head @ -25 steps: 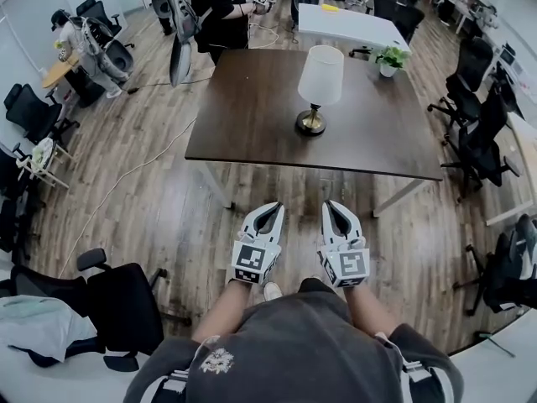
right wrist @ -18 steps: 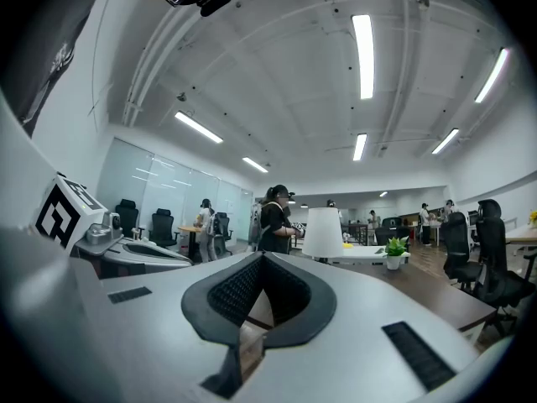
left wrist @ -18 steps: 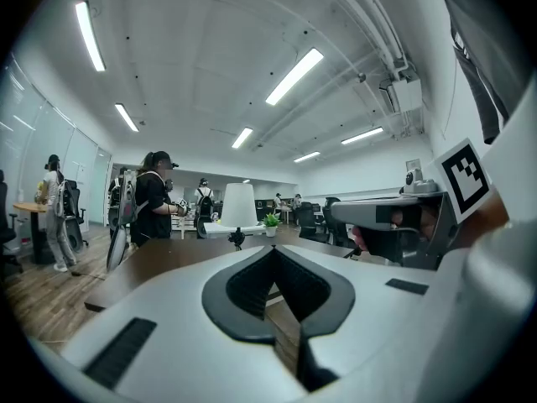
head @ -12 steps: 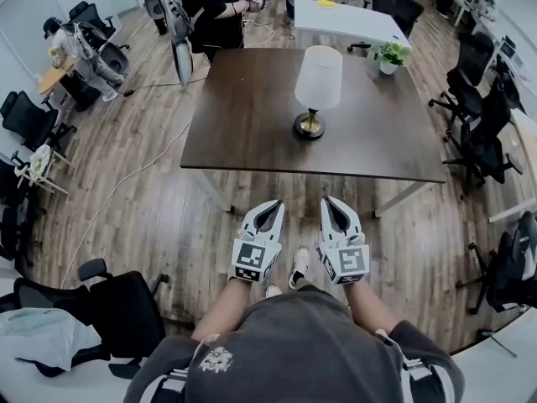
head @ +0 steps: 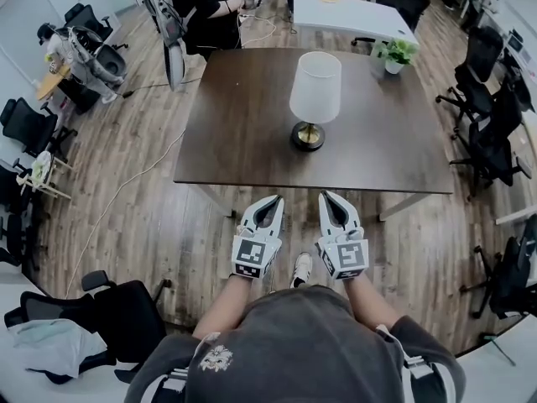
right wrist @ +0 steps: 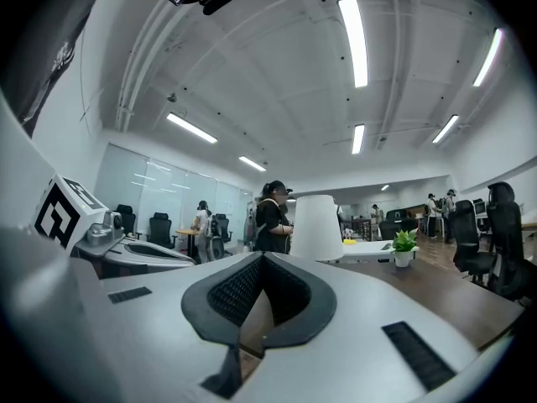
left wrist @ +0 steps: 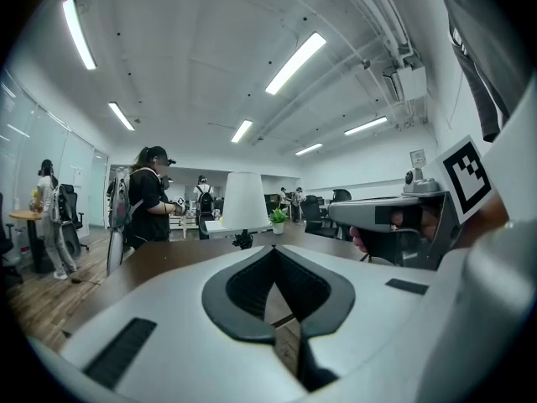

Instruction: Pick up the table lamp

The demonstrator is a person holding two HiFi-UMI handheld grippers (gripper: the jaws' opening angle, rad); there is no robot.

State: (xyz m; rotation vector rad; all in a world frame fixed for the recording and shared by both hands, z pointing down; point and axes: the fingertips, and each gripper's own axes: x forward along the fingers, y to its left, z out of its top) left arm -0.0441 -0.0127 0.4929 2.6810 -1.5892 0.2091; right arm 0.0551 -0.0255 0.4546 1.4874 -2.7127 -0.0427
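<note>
The table lamp [head: 315, 86], with a white shade and a brass foot on a dark base, stands upright near the middle of the dark brown table [head: 235, 133]. Both grippers hang side by side over the wooden floor, just short of the table's near edge and well apart from the lamp. My left gripper [head: 276, 199] is shut with nothing in it, and so is my right gripper [head: 324, 195]. In the left gripper view the lamp [left wrist: 243, 206] shows beyond the closed tips [left wrist: 273, 248]. In the right gripper view the lamp [right wrist: 316, 227] stands past the shut gripper [right wrist: 263, 256].
A small potted plant [head: 392, 55] sits at the table's far right corner. A person in black [head: 201, 7] stands at the far left corner, with a white table [head: 352, 15] behind. Office chairs [head: 487, 141] line the right side; another chair [head: 117, 309] is at my near left.
Both grippers have moved forward toward the table's near edge, still shut. The table and lamp now sit closer and lower in the head view.
</note>
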